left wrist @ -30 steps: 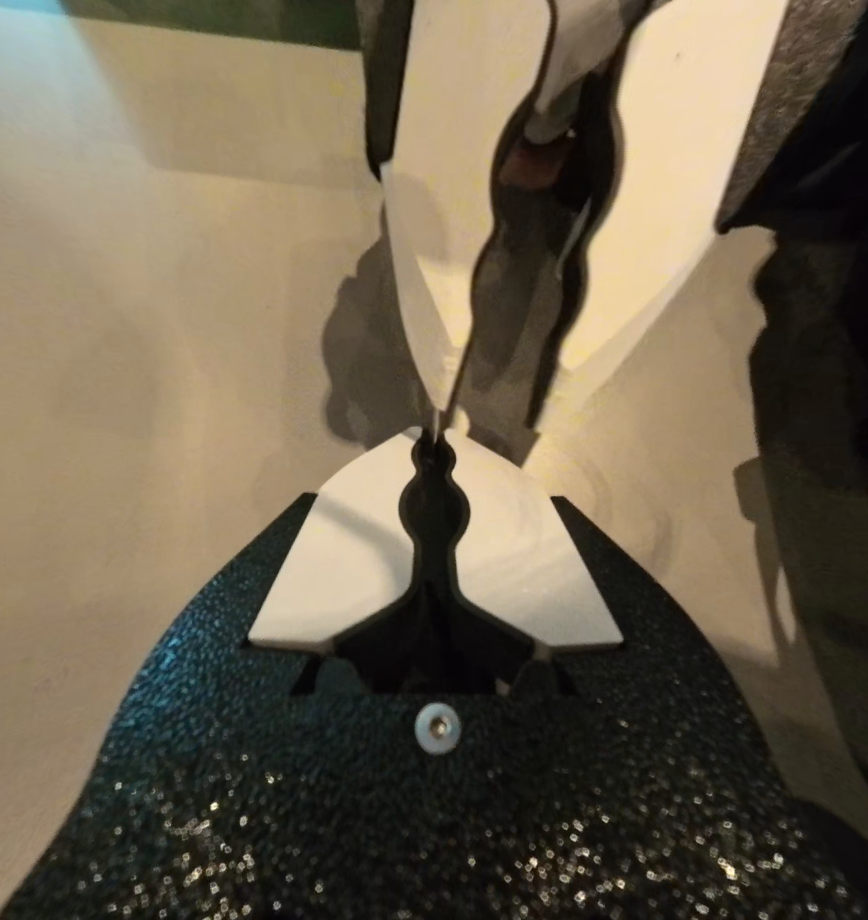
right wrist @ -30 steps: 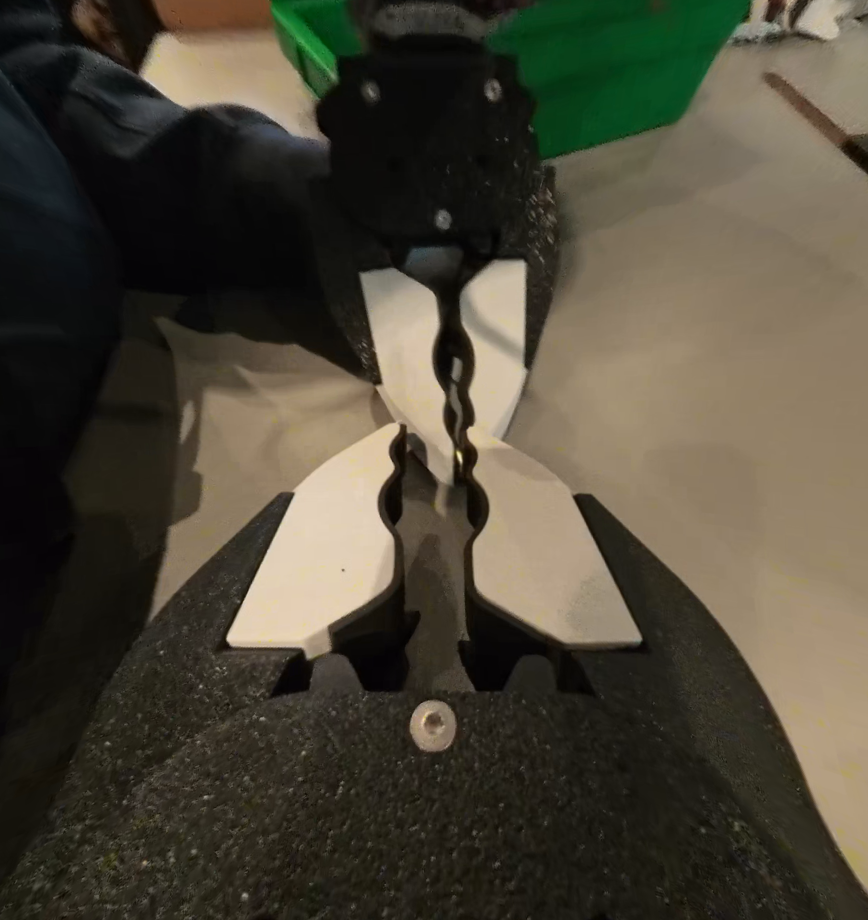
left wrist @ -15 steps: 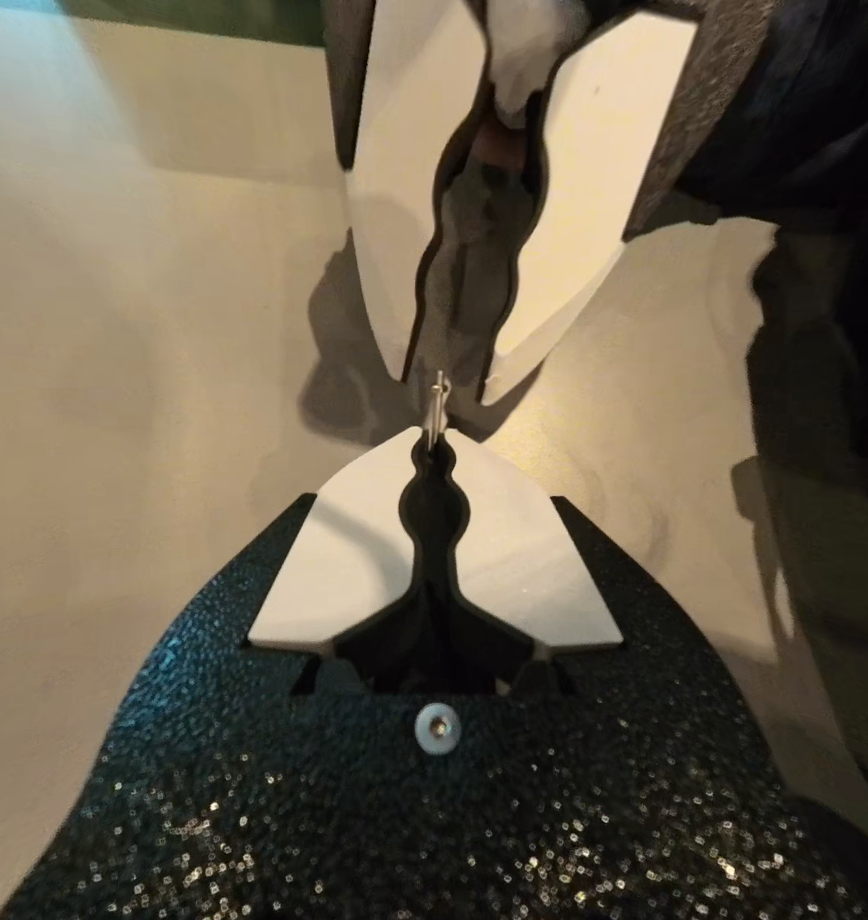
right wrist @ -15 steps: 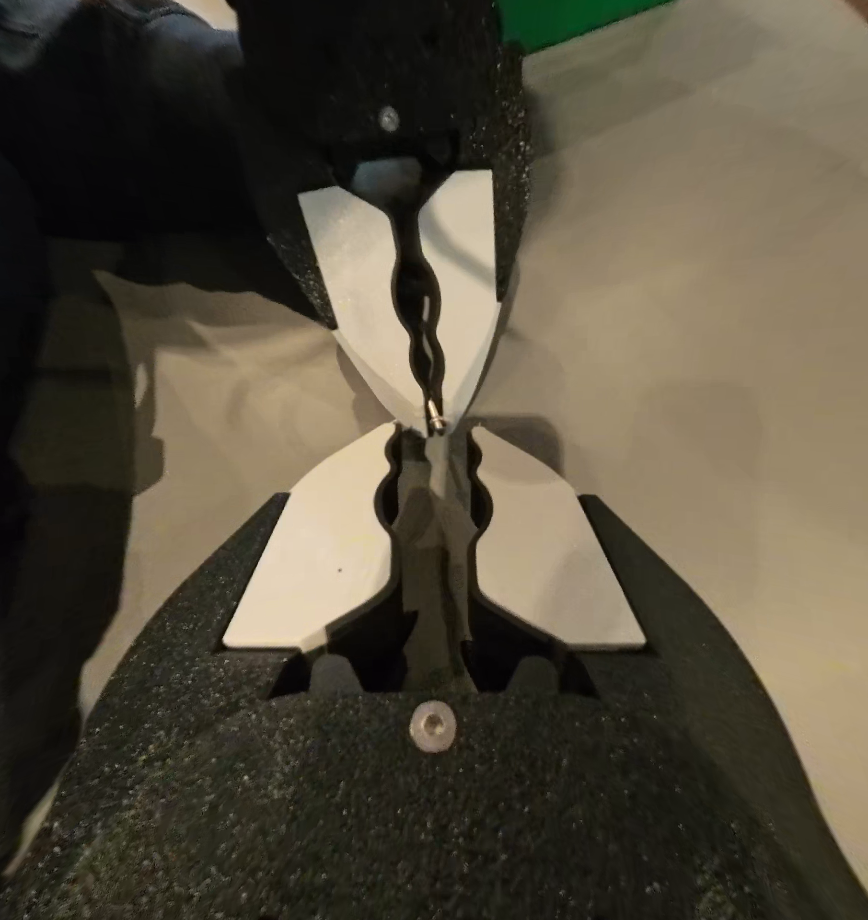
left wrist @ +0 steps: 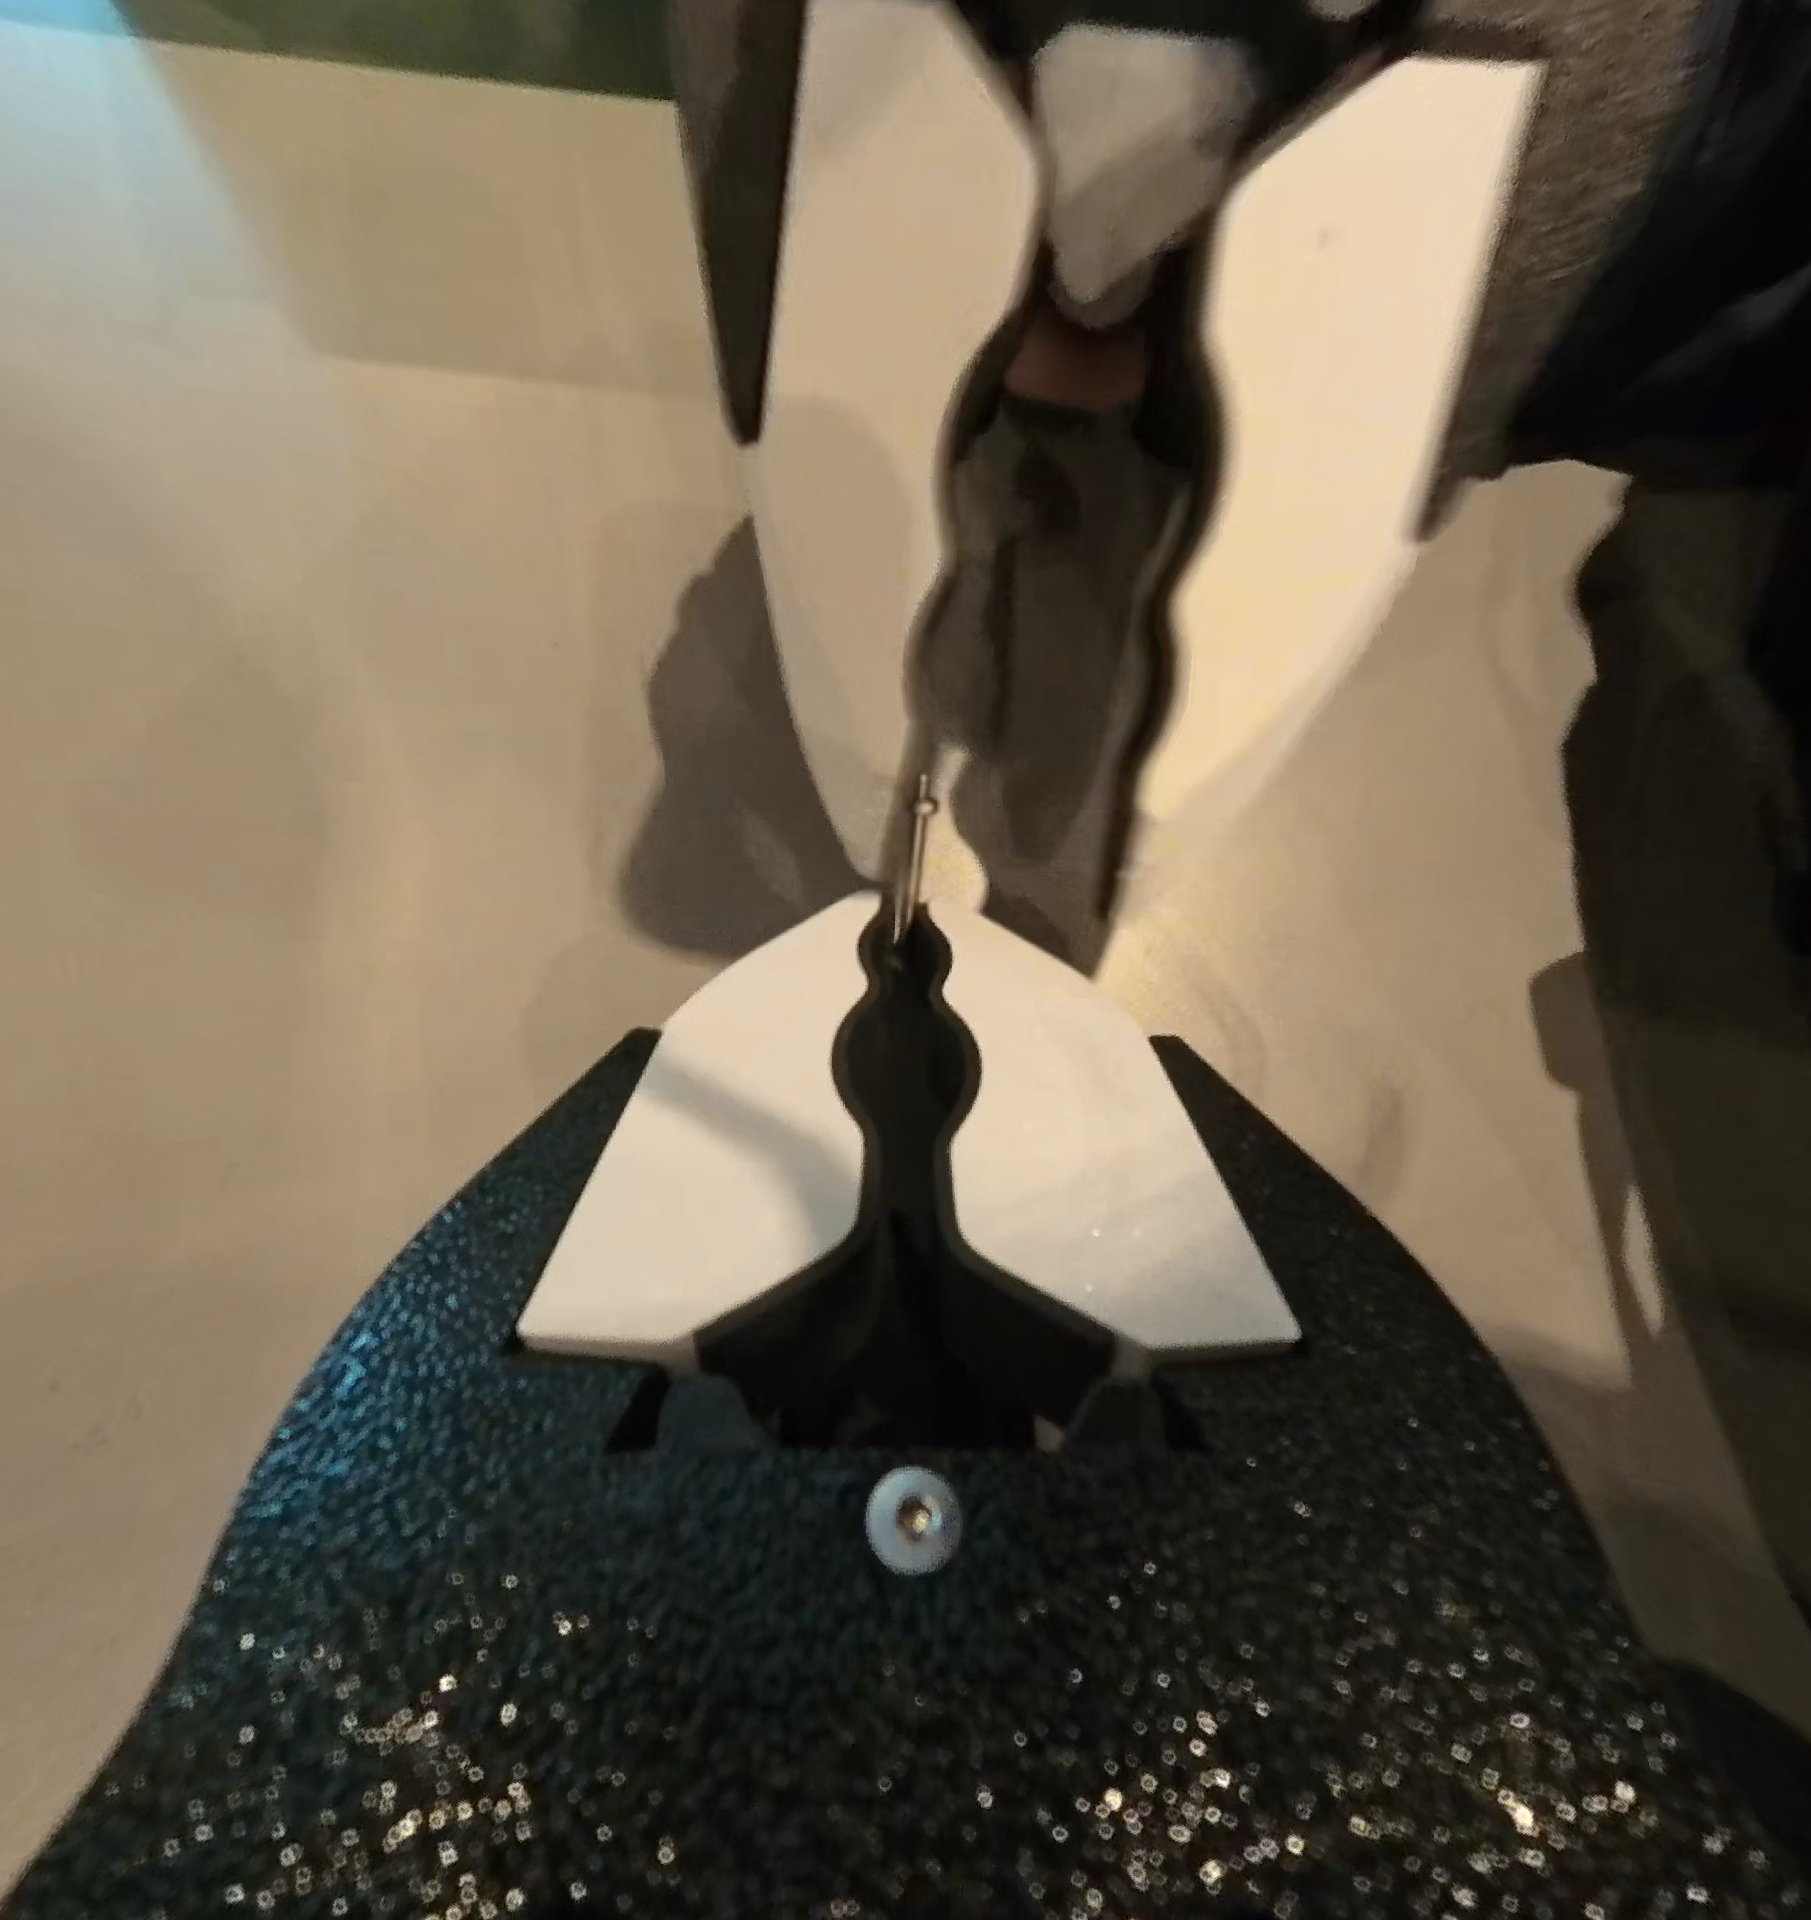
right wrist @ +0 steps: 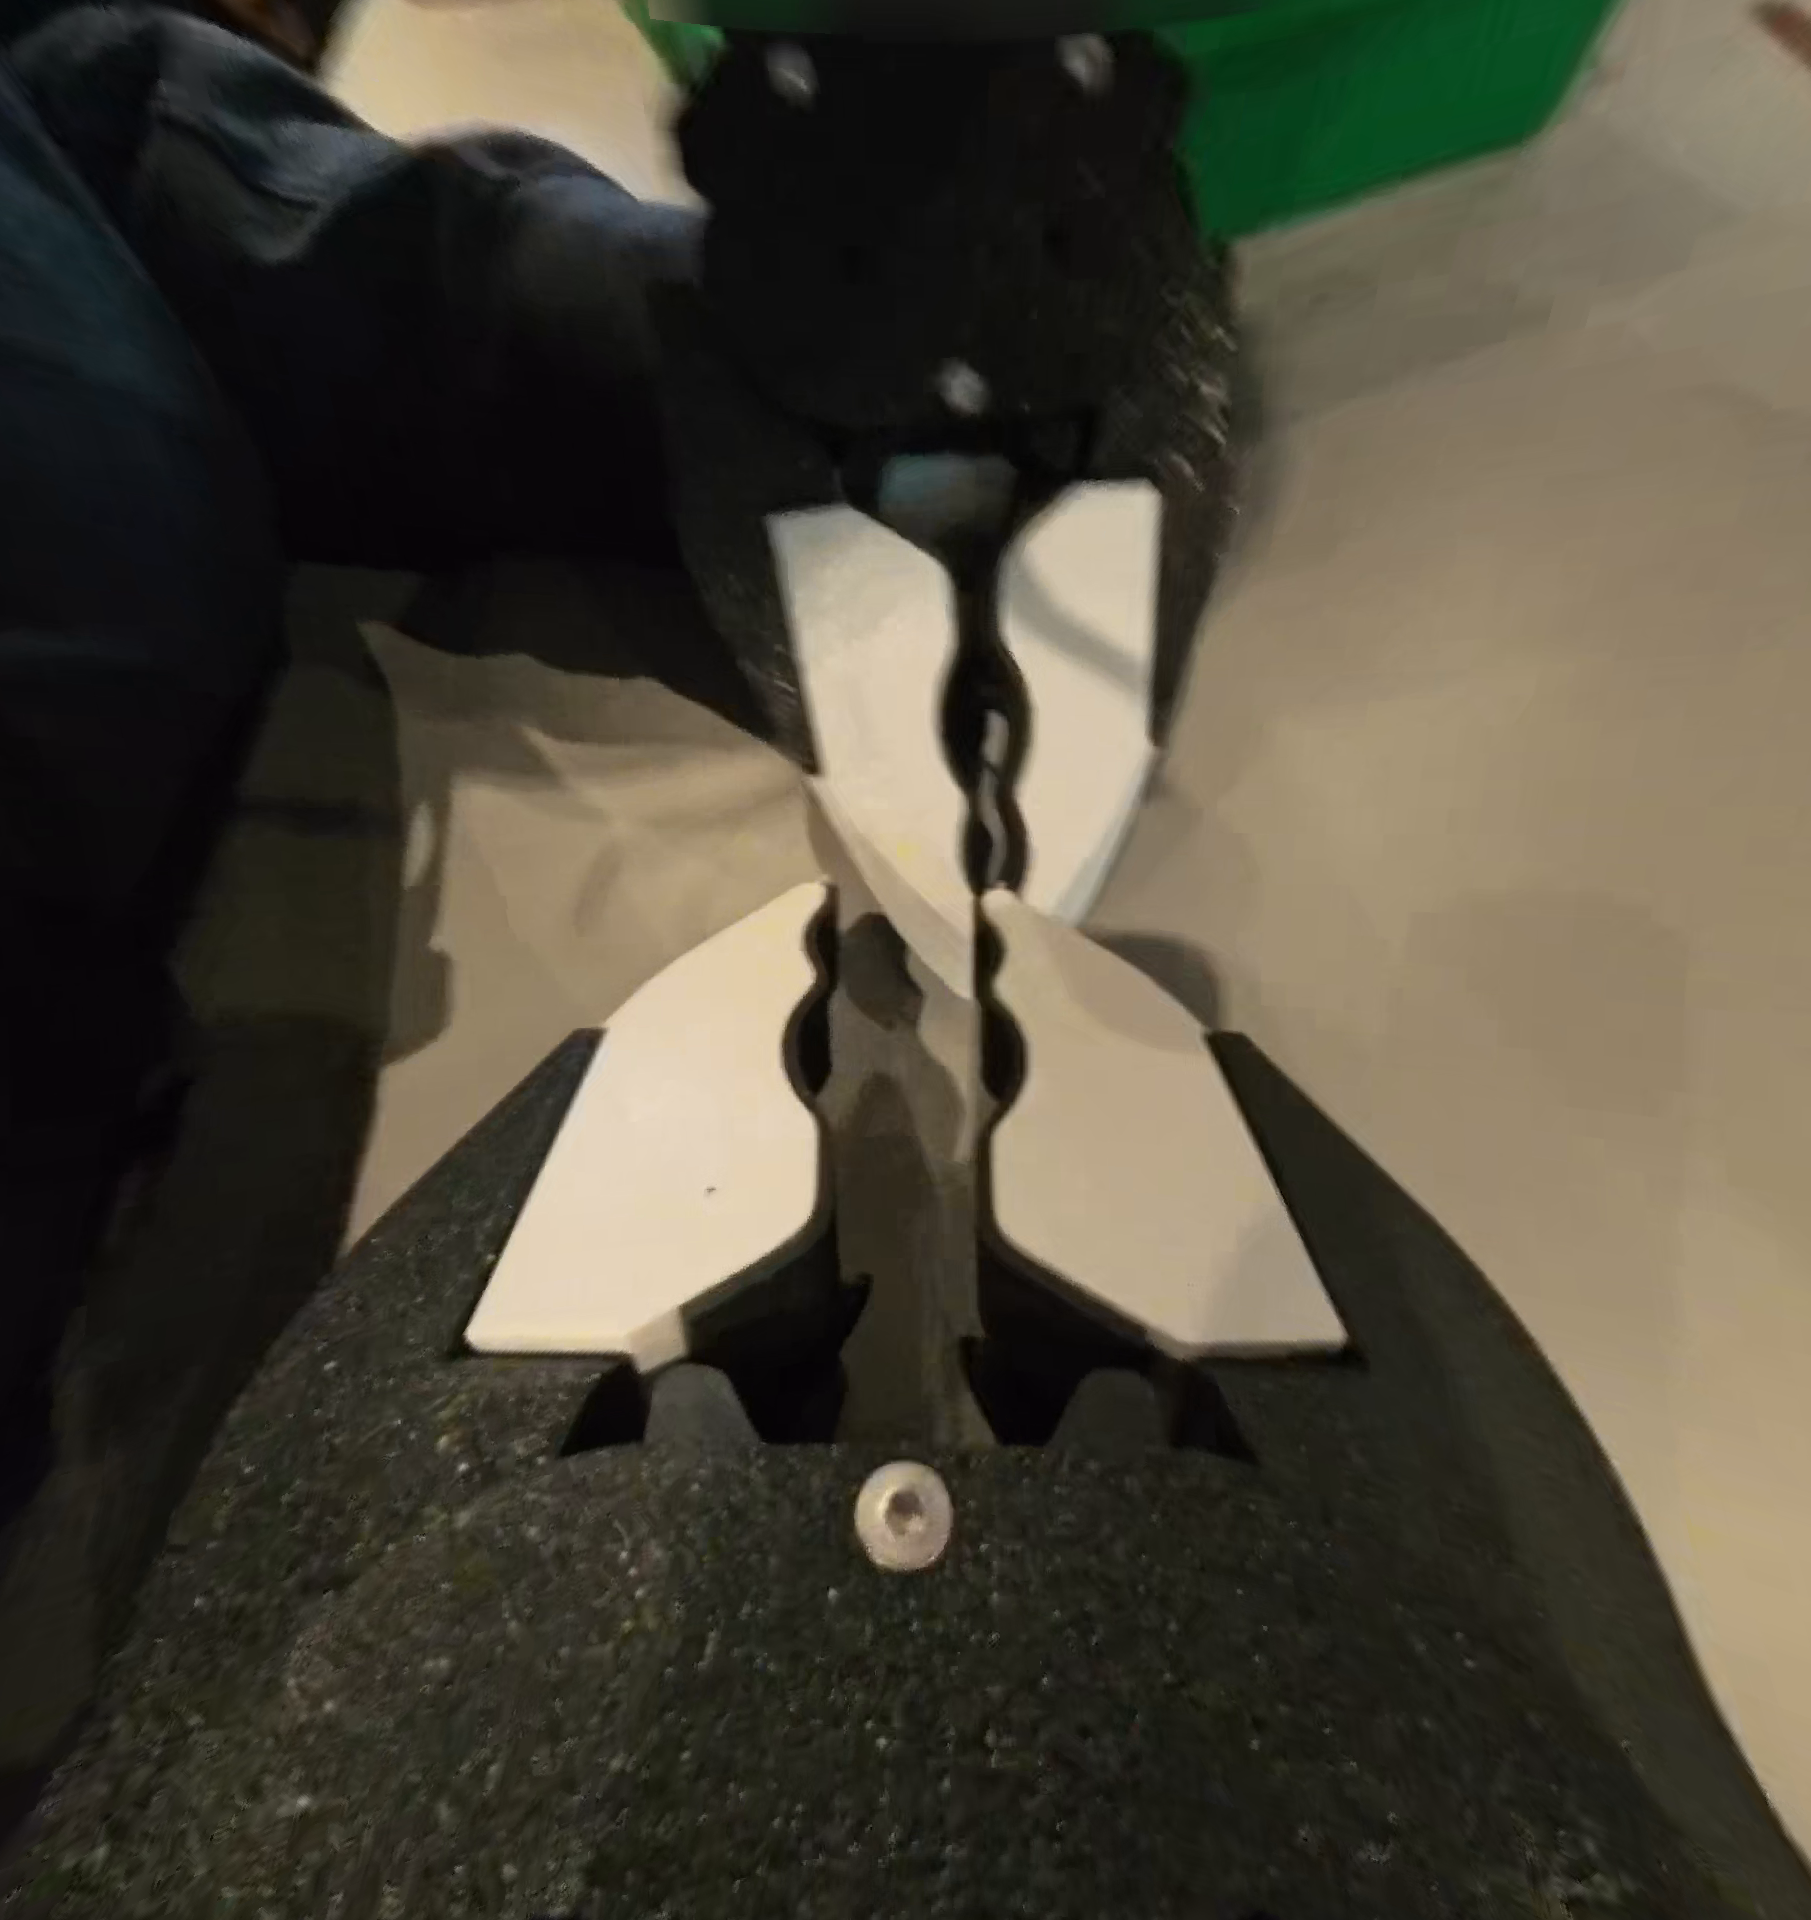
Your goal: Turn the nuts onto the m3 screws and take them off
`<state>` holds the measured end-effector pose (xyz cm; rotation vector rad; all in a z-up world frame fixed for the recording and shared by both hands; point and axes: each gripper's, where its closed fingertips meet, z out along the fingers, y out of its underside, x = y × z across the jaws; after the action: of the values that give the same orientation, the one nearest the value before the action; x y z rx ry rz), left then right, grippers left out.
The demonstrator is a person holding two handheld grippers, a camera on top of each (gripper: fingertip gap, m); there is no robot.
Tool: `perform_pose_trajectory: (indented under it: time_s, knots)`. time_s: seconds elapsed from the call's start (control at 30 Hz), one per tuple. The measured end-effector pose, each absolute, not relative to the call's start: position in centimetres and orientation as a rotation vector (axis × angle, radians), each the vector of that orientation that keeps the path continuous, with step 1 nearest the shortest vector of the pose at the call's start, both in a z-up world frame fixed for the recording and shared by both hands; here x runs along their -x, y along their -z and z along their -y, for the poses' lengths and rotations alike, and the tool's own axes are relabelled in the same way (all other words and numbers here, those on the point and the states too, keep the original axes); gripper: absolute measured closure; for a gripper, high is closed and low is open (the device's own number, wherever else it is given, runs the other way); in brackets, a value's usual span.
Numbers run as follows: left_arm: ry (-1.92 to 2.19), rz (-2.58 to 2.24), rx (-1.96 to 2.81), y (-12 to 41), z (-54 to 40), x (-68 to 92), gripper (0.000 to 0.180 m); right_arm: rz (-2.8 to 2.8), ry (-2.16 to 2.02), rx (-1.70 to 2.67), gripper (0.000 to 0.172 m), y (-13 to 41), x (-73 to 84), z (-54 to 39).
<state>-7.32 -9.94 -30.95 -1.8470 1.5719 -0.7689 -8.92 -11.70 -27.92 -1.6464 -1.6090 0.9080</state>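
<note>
My left gripper is shut on a thin silver M3 screw that sticks out forward from its tips. A small nut sits near the screw's far end. My right gripper faces it, open and holding nothing. In the left wrist view the right gripper has its white fingers either side of the screw's end, and the nut lies close against one of them. In the right wrist view the left gripper pokes its shut tips between my right fingers. The screw is hidden there.
Both grippers hang over a pale table. A green bin stands at the back behind the left gripper. A person's dark sleeve fills the left side of the right wrist view. Left and right tips are no more than a few centimetres apart.
The right gripper drew back from the screw half a second ago and has now come forward again around its end. Its jaws opened slightly. The left gripper kept hold of the screw.
</note>
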Motion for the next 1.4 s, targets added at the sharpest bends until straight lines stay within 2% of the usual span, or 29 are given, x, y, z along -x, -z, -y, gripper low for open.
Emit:
perform_pose_trajectory:
  time_s: [0.1,0.27,0.37,0.4,0.5,0.7,0.77,0.8,0.87,1.13,1.27,1.4]
  knots:
    - [0.771,-1.571,1.848,30.9,9.9,7.3,0.177,1.566,-0.898,1.591,0.152,26.7,8.9,11.5]
    - [0.773,-1.571,1.85,30.9,9.9,7.3,0.177,1.556,-0.841,1.747,0.148,28.8,7.5,10.1]
    - [0.773,-1.572,1.848,30.9,9.9,7.3,0.177,1.599,-0.887,1.672,0.144,28.1,8.7,11.3]
    - [0.773,-1.572,1.848,30.9,9.9,7.3,0.177,1.615,-0.923,1.618,0.151,27.5,9.0,12.0]
    - [0.772,-1.572,1.848,30.9,9.9,7.3,0.177,1.556,-0.867,1.619,0.152,26.9,8.4,10.9]
    - [0.773,-1.573,1.848,30.9,9.9,7.3,0.177,1.604,-0.833,1.737,0.149,29.0,7.5,10.5]
    - [0.771,-1.574,1.845,30.9,9.9,7.3,0.177,1.619,-0.86,1.662,0.142,28.2,8.6,11.3]
    - [0.771,-1.574,1.845,30.9,9.9,7.3,0.177,1.636,-0.893,1.603,0.151,27.5,9.0,12.0]
    - [0.773,-1.574,1.846,30.9,9.9,7.3,0.177,1.597,-0.881,1.561,0.151,26.6,9.0,11.7]
    - [0.775,-1.573,1.847,31.0,9.9,7.3,0.177,1.594,-0.861,1.685,0.147,28.4,8.3,10.9]
    - [0.774,-1.573,1.847,31.0,9.9,7.3,0.177,1.596,-0.874,1.563,0.153,26.8,9.1,11.7]
    - [0.774,-1.573,1.847,31.0,9.9,7.3,0.177,1.537,-0.819,1.709,0.15,28.2,7.3,9.8]
